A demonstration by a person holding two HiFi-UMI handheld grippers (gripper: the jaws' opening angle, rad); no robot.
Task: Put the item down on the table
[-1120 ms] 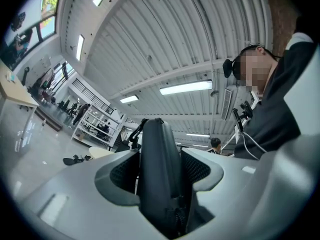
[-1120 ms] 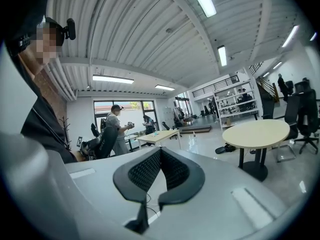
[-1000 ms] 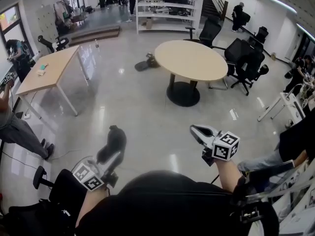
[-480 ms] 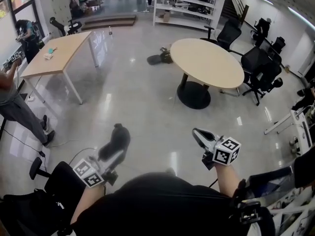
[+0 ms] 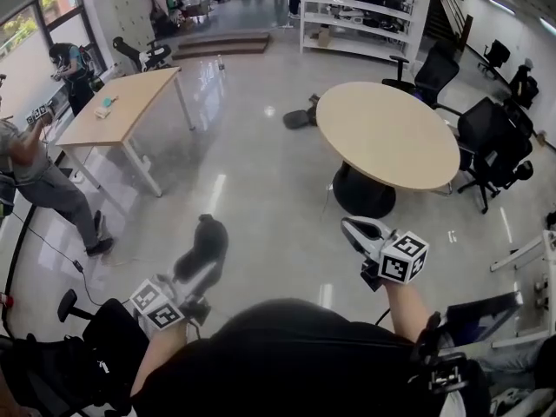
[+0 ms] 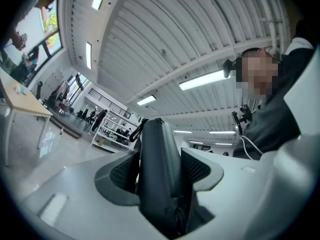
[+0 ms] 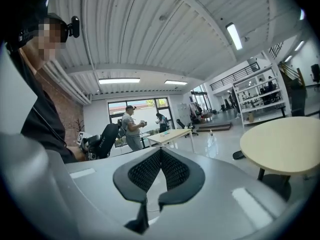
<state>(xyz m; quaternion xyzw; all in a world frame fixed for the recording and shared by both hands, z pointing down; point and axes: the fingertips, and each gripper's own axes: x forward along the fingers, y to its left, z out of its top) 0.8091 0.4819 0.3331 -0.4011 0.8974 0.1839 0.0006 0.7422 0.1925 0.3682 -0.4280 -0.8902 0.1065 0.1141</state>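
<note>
A dark, elongated item point(image 5: 205, 243) with a small loop at its top sticks up out of my left gripper point(image 5: 198, 269), held over the floor at the lower left of the head view. In the left gripper view the item point(image 6: 159, 159) fills the gap of the left gripper point(image 6: 160, 170) and both pads press on its sides. My right gripper point(image 5: 354, 230) hangs at the lower right, shut and empty; in the right gripper view its point(image 7: 161, 159) pads meet. A round beige table point(image 5: 387, 135) stands ahead to the right, also seen as the round table point(image 7: 282, 144).
A rectangular wooden table point(image 5: 122, 107) stands ahead to the left, with people point(image 5: 52, 181) beside it. Black office chairs point(image 5: 491, 150) sit right of the round table. White shelving point(image 5: 360, 11) lines the far side. A chair point(image 5: 87, 354) is close at my left.
The head view has shifted: both tables now appear nearer and further right. Both grippers keep the same pose, and the dark item stays in the left one.
</note>
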